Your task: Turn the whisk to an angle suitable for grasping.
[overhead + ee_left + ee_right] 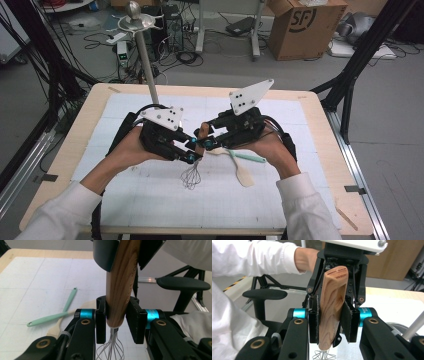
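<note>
A whisk with a wooden handle (202, 133) and thin wire loops (191, 176) hangs upright above the white mat (150, 200), wires down. My left gripper (192, 153) is shut on the handle's lower end, just above the wires. In the left gripper view its pads (100, 322) press both sides of the handle (121, 290). My right gripper (205, 142) comes in from the right and is shut on the handle higher up. In the right gripper view its pads (349, 322) clamp the handle (333, 297), with the left gripper behind it.
A mint green spatula (247, 157) and a wooden spatula (243, 175) lie crossed on the mat just right of the whisk. A metal pole (145, 60) rises from the table's far side. A cardboard box (305, 25) and cables sit on the floor beyond.
</note>
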`<state>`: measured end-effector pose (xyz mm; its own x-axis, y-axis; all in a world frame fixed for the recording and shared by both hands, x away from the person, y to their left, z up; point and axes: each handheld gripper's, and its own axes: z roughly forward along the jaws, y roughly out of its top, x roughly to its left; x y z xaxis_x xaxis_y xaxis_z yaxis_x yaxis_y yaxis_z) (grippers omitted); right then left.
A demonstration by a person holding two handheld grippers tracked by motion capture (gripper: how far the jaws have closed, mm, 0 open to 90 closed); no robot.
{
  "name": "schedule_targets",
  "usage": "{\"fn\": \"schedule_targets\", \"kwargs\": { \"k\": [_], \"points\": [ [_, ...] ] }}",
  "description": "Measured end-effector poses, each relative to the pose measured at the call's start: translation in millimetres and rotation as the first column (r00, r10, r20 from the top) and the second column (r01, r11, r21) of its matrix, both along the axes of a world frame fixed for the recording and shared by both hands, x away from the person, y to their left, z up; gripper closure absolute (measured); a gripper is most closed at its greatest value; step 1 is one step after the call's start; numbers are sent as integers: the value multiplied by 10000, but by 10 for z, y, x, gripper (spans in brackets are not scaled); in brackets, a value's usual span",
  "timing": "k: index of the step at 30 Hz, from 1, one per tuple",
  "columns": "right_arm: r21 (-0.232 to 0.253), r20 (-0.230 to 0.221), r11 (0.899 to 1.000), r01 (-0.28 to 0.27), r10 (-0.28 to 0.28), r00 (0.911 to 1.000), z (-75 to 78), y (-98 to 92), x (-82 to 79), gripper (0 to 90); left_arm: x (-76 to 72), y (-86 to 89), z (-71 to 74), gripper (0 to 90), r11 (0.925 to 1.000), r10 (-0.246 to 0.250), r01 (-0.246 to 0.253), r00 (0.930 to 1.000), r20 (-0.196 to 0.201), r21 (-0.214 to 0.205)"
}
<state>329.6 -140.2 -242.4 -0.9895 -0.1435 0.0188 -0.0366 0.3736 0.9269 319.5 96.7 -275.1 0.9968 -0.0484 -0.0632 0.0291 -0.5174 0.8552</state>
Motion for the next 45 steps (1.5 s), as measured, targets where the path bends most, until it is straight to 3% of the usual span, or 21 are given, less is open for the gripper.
{"fn": "schedule_targets", "kwargs": {
  "k": [4,7,8,10,13,16,20,23,27,28,30,33,37,40,42,45],
  "points": [
    [35,-39,9996,282,-282,9996,24,-10,0,717,12,12,11,674,9992,383,-382,9992,96,-147],
    [103,-51,9990,428,-428,9991,34,-14,16,717,28,20,6,496,9946,1040,-1040,9946,-6,19],
    [-77,-124,9968,793,-794,9968,40,-37,19,717,30,26,6,388,9923,1235,-1235,9923,64,91],
    [-107,-121,9951,978,-980,9951,41,-50,28,717,28,44,9,339,9875,1573,-1577,9868,385,70],
    [-62,-306,9884,1518,-1519,9879,44,-97,55,716,32,80,11,143,9791,2033,-2036,9778,509,-9],
    [19,-367,9770,2133,-2131,9763,58,-154,94,716,56,132,16,16,9704,2412,-2412,9674,769,-103],
    [-54,-267,9646,2636,-2637,9642,89,-205,165,716,110,232,37,16,9684,2484,-2454,9654,797,-457],
    [-124,-198,9578,2870,-2872,9577,125,-237,248,716,159,320,36,16,9645,2634,-2611,9613,802,-383],
    [-171,-122,9515,3072,-3074,9515,170,-264,347,716,201,436,47,16,9544,2982,-2957,9507,850,-405],
    [-221,-177,9455,3249,-3253,9454,180,-275,352,716,209,459,53,16,9519,3062,-3037,9476,909,-403],
    [-240,-183,9421,3345,-3349,9421,189,-280,376,716,221,476,55,16,9490,3146,-3102,9438,1013,-566],
    [-277,-190,9256,3776,-3782,9255,195,-270,398,716,246,449,57,17,9423,3332,-3276,9379,967,-691],
    [-333,-164,9020,4304,-4310,9022,220,-229,442,715,306,381,86,17,9418,3351,-3297,9364,1039,-659],
    [-295,-209,8919,4513,-4519,8918,251,-194,491,716,357,336,123,22,9386,3446,-3398,9319,1126,-606],
    [-256,-255,8790,4761,-4767,8787,265,-168,518,715,390,309,147,39,9362,3513,-3468,9282,1224,-569],
    [-405,-299,8525,5212,-5225,8521,271,-133,543,715,413,278,162,41,9280,3726,-3680,9189,1292,-591]
  ]
}}
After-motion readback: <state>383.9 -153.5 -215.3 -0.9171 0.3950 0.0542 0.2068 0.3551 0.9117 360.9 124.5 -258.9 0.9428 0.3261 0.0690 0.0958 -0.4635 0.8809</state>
